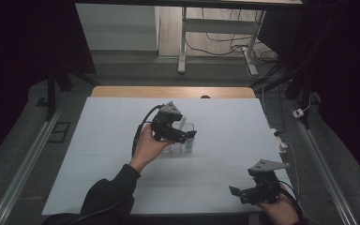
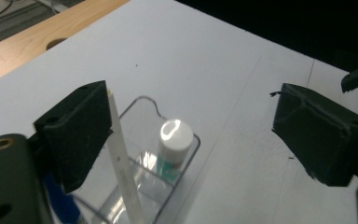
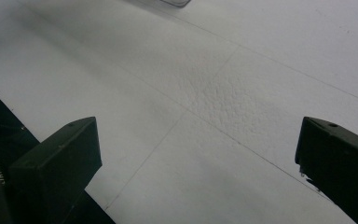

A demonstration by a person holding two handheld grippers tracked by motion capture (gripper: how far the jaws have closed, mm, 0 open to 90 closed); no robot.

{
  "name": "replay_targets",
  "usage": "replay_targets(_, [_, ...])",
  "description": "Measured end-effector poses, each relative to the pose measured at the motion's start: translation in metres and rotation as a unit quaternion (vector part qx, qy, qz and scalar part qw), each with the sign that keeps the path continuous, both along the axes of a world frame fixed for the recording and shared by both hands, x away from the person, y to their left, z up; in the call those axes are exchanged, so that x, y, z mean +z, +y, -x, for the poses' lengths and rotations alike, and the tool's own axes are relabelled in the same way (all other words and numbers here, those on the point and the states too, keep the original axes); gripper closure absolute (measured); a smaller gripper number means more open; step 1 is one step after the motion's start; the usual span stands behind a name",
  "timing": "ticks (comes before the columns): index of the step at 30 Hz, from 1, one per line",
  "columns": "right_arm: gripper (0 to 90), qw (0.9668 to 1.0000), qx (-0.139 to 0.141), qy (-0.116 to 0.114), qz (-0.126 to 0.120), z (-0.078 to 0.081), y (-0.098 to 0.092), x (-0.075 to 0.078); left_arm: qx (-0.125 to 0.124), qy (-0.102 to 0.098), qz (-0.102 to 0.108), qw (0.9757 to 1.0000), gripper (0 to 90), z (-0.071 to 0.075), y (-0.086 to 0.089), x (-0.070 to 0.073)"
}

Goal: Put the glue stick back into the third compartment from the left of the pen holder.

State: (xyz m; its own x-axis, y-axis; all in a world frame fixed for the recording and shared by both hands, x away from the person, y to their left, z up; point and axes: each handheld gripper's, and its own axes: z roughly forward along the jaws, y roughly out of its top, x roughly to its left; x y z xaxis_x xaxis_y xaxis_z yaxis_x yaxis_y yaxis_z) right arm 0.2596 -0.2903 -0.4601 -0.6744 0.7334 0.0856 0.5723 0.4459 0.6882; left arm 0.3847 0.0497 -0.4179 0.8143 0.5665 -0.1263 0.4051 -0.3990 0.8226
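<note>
Over the clear organizer, my left gripper gapes wide; the white stick, probably light plastic, wants a mid-shaft pinch.

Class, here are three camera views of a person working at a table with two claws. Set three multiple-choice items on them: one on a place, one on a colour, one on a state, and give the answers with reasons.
1. Where does the clear organiser stand?
A. mid-table on the white sheet
B. on the floor
C. on the bare wooden strip

2. What colour is the cap of the small bottle?
A. red
B. white
C. black

3. How stands the left claw?
A. shut on the bottle
B. shut on nothing
C. open, above the organiser

Answers:
1 A, the high view shows it mid-sheet.
2 B, the cap shows white from above.
3 C, its jaws stand wide apart over the organiser.
</note>
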Motion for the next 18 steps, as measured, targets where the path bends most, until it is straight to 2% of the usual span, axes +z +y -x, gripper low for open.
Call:
replay_targets(10, [0.0, 1.0, 0.001, 0.002, -0.001, 0.0, 0.0, 0.0, -0.004, 0.026, -0.008, 0.9996, 2.4, 0.027, 0.029, 0.0])
replay_targets(18, [0.0, 1.0, 0.004, 0.0, -0.001, 0.0, 0.0, 0.0, 0.001, 0.036, -0.005, 0.9993, 0.1, 0.058, 0.061, -0.005])
